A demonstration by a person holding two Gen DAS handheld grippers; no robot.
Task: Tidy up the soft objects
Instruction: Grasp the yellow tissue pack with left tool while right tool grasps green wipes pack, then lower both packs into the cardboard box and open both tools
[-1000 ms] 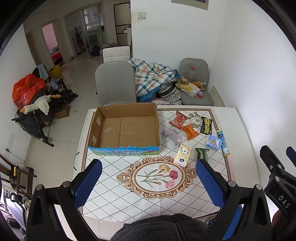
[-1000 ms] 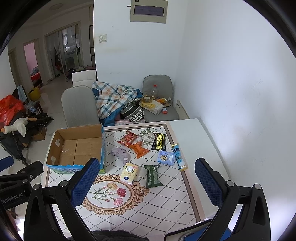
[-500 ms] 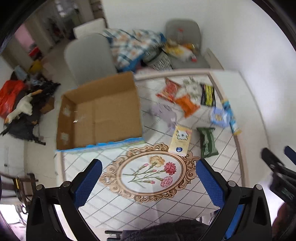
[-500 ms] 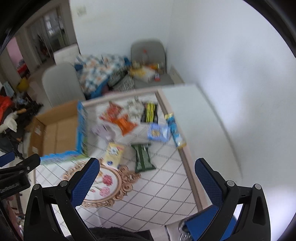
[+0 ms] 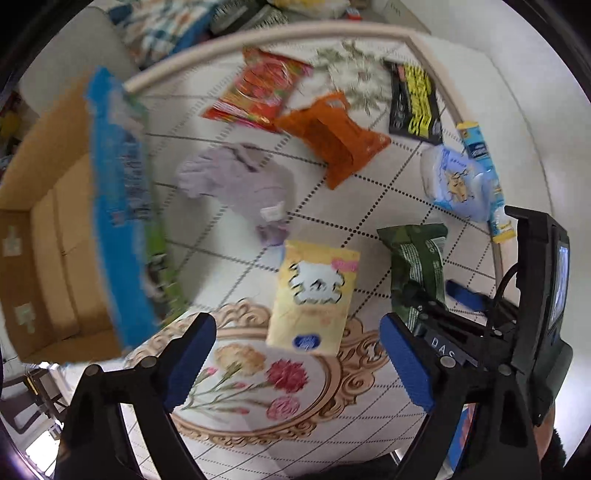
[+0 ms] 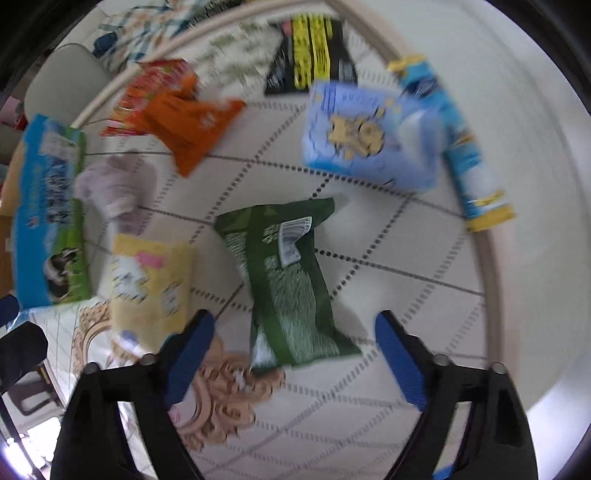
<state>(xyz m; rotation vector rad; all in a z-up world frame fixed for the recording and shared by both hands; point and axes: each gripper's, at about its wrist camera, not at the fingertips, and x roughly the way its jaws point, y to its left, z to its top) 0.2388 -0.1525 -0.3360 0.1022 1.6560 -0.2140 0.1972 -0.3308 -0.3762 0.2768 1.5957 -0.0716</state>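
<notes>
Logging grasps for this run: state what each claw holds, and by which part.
Nothing is held. The left claw is open above the yellow pack; the right claw is open above the green pack.

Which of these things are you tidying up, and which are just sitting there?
For the job:
yellow tissue pack
green soft packet
lilac cloth
orange pouch
light blue tissue pack
open cardboard box

Just lying about:
plaid blanket
grey chair
flower-patterned tablecloth
</notes>
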